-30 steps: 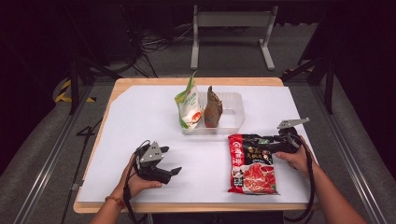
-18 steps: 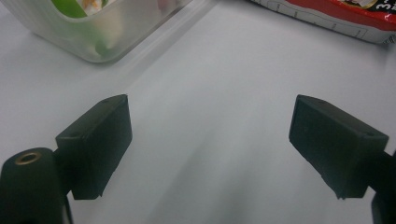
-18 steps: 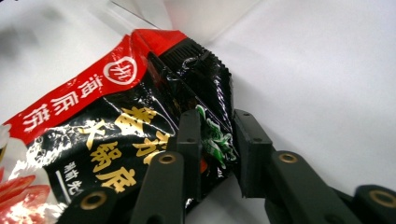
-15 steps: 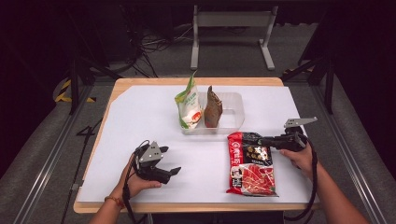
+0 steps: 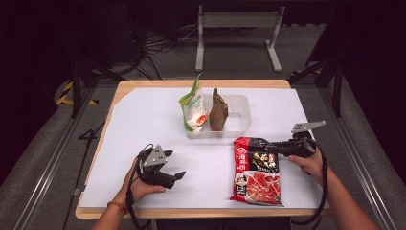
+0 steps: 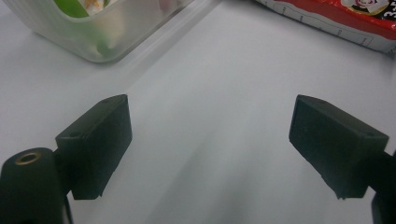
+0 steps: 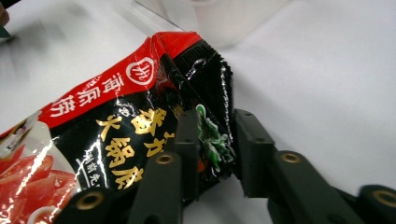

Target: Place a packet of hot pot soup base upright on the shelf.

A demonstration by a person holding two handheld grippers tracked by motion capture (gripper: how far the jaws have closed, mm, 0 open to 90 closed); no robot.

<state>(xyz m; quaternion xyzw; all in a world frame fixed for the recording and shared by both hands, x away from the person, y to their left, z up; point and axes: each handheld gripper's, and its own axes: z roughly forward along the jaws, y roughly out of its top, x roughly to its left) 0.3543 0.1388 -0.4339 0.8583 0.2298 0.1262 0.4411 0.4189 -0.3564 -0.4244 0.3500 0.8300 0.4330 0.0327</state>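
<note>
A red and black hotpot-base packet (image 5: pixel 256 177) lies flat at the front right of the white table. Its upper right edge (image 7: pixel 210 93) is bunched up between the jaws of my right gripper (image 5: pixel 270 147), which comes in level from the right. These jaws have just been opening a little, but both pads still touch the crumpled foil (image 7: pixel 217 144). My left gripper (image 5: pixel 179 176) rests at the front left in a hand, open wide over bare table (image 6: pixel 210 140).
A clear plastic tub (image 5: pixel 239 115) stands mid-table with a green-and-white pouch (image 5: pixel 192 108) and a brown pouch (image 5: pixel 218 111) upright in it. Its corner (image 6: pixel 100 44) lies ahead of my left jaws. The white sheet (image 5: pixel 153 124) covers the wooden table.
The right gripper has swung slightly, its grey plate shifting right, and the packet's top right edge now sits between its jaws. The left hand has stayed still.
</note>
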